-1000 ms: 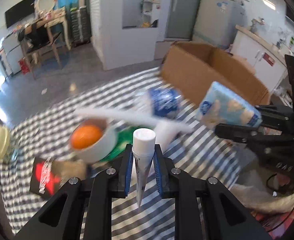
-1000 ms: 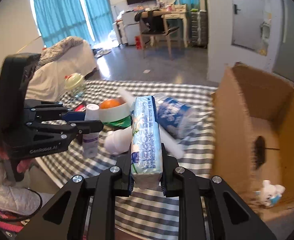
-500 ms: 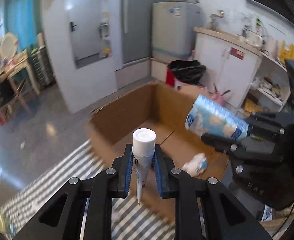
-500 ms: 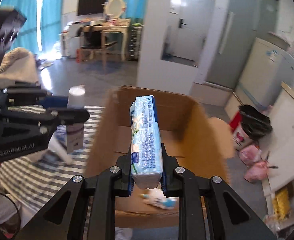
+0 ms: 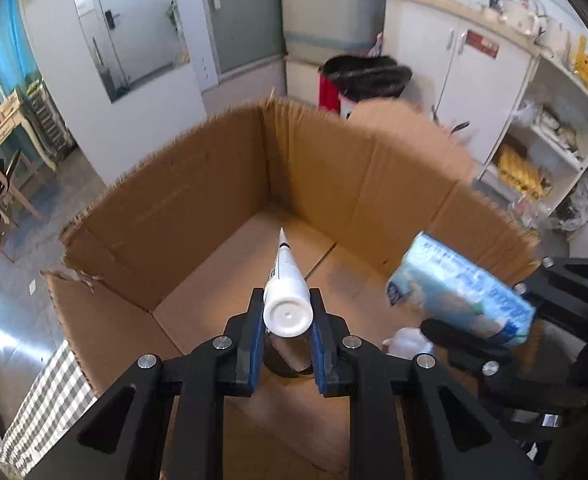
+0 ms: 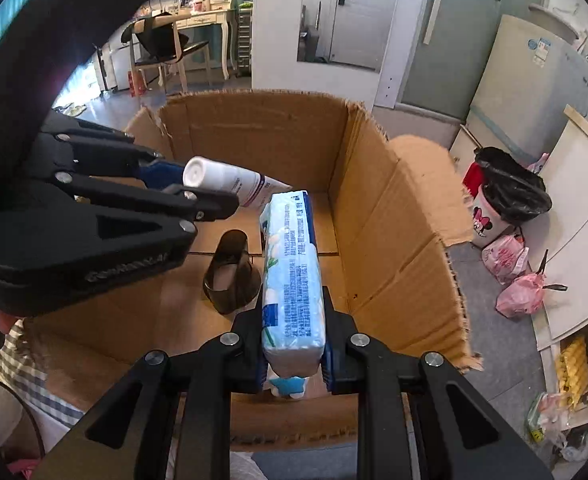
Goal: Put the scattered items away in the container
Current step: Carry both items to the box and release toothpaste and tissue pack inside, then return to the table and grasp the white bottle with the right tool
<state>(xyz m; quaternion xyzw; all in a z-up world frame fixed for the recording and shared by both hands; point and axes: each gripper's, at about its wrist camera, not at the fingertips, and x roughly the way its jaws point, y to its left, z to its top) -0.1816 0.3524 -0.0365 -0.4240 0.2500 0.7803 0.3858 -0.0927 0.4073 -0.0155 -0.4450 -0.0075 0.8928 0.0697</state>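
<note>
My left gripper (image 5: 287, 322) is shut on a white tube (image 5: 286, 284) near its cap, tail pointing down into the open cardboard box (image 5: 198, 200). My right gripper (image 6: 293, 334) is shut on a light-blue tissue pack (image 6: 292, 272), also held over the box (image 6: 374, 200). Each gripper shows in the other's view: the left with the tube (image 6: 230, 180), the right with the pack (image 5: 460, 296). On the box floor lie a dark tape roll (image 6: 230, 276) and a small white-and-blue toy (image 5: 406, 342), partly hidden by the fingers.
A checkered tablecloth (image 5: 42, 404) edges the box at lower left. Beyond the box stand a bin with a black bag (image 6: 506, 192), pink bags (image 6: 510, 256), white cabinets (image 5: 470, 64) and a fridge (image 6: 534, 76).
Both grippers moved from the table to above the box and tilted down into it, still holding the tube and the pack. The tube now points into the box.
</note>
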